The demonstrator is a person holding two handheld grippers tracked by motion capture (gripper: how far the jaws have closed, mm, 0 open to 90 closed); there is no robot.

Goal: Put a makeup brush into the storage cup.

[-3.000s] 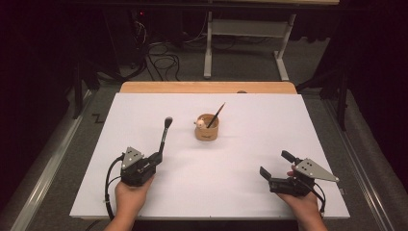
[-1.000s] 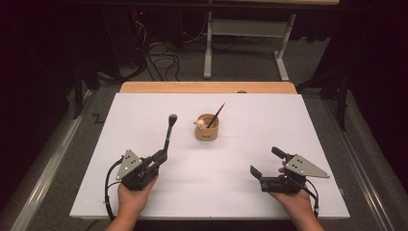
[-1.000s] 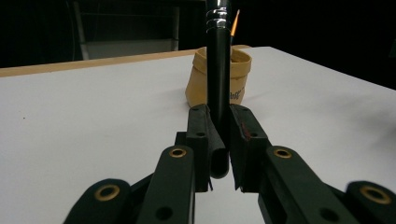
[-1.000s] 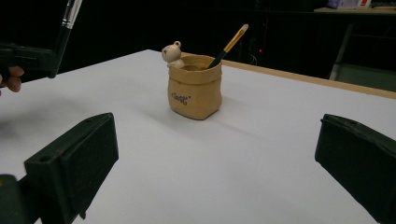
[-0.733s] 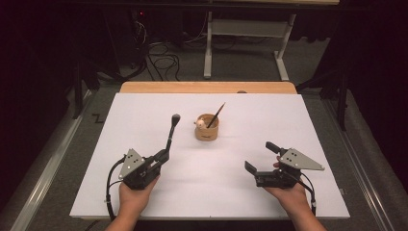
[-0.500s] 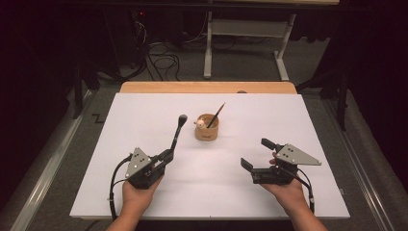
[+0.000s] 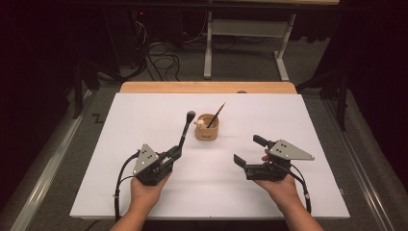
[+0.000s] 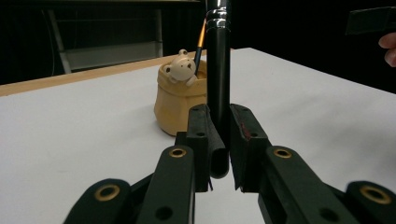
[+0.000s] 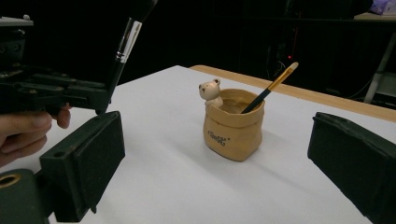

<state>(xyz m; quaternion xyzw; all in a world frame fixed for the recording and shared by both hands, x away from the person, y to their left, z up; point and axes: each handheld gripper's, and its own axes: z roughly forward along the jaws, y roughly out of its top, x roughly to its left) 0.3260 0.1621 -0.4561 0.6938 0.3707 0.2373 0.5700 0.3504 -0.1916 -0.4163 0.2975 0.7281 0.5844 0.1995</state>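
Your left gripper (image 7: 174,153) clamps the brush (image 7: 185,130) upright; the pot (image 7: 207,127) stands just beyond, right of it. Your right gripper (image 7: 250,150) gapes empty.

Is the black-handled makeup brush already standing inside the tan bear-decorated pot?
No, the black-handled makeup brush is clamped in the left gripper, beside the tan bear-decorated pot.

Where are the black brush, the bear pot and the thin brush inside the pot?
black brush (image 8: 218,70), left gripper view, on its black handle
bear pot (image 9: 233,130), right gripper view, on its front wall
thin brush (image 9: 273,87), right gripper view, on its handle
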